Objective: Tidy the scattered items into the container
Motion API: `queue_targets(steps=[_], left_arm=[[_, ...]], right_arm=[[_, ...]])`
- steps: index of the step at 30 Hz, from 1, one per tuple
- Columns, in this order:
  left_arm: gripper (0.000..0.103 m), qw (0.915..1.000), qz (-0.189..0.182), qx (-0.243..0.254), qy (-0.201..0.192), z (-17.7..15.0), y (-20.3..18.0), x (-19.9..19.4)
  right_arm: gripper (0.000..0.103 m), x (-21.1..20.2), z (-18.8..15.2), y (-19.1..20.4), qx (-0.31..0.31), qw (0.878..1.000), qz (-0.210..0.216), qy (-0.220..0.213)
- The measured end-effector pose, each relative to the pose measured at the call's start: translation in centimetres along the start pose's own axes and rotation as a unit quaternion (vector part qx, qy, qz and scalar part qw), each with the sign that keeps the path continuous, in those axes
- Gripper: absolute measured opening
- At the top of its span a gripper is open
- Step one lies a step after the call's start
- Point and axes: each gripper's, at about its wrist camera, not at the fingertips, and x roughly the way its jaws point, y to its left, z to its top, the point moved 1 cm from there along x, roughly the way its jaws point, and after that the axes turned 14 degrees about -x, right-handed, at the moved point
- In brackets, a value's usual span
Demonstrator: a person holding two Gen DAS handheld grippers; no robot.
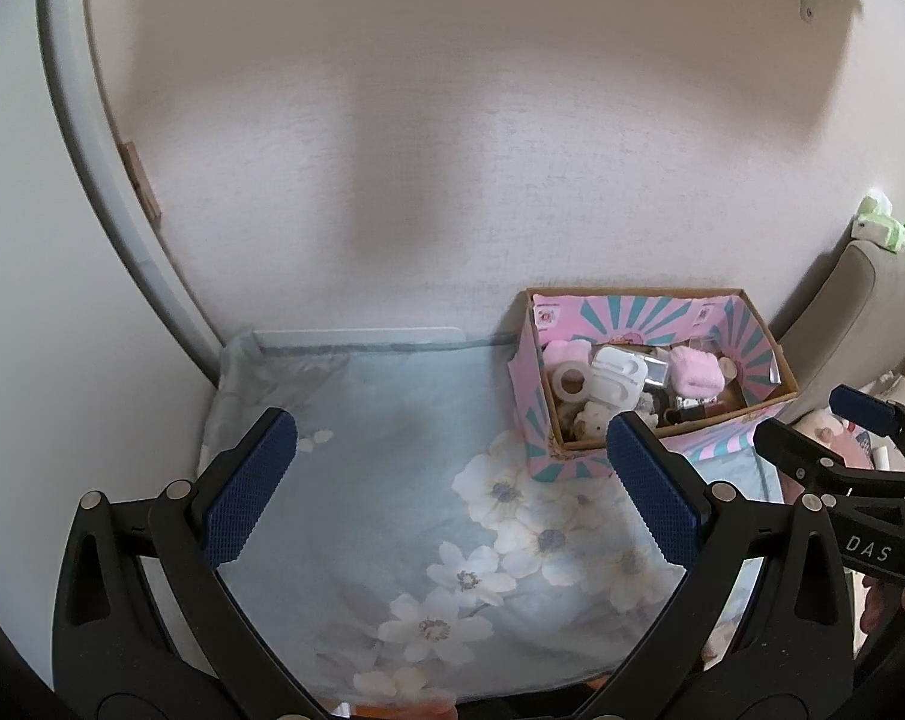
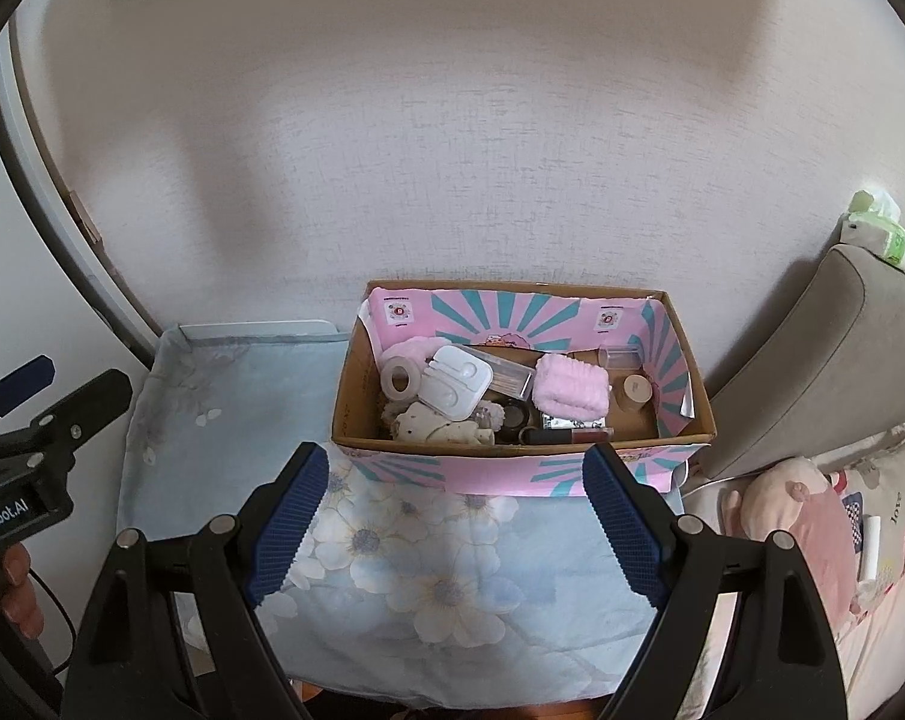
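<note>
At 12 o'clock from the right gripper (image 2: 452, 516), just past its fingertips, sits the cardboard box (image 2: 521, 443); long axis runs 9-to-3 across that view, back wall against the room wall; right tongs are spread wide, nothing between them; from the left gripper (image 1: 449, 480) the same box (image 1: 578, 447) lies at 1–2 o'clock, further off and skewed; left tongs also wide apart and holding nothing; so the right hand is the nearer one, squarely lined up.

Box already holds the clutter: tape roll (image 2: 399, 382), white earphone case (image 2: 457, 387), pink fluffy band (image 2: 572, 391), a lipstick-like tube (image 2: 563, 435) along the front wall, a clear cup (image 2: 619, 355) at the back; no loose items visible on the floral cloth (image 2: 224, 420) covering the table, so my read is the tidy is done or nearly so.

Room: pale textured wall behind; grey cushion (image 2: 812, 354) at 3 o'clock of the box, pink plush (image 2: 794, 492) below it; tissue pack (image 2: 884, 228) on top.
</note>
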Motion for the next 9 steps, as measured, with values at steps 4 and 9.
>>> queue_targets(steps=[4,9], left_arm=[[0.103,0.9999,-0.011,0.005,-0.008,-0.05,-0.05,-0.18],[0.103,0.9997,-0.020,0.003,-0.013,0.27,-0.07,-0.16]], right_arm=[[0.084,0.10,-0.02,0.13,0.001,1.000,-0.001,0.003],[0.084,0.17,0.05,0.25,0.002,1.000,0.000,0.006]])
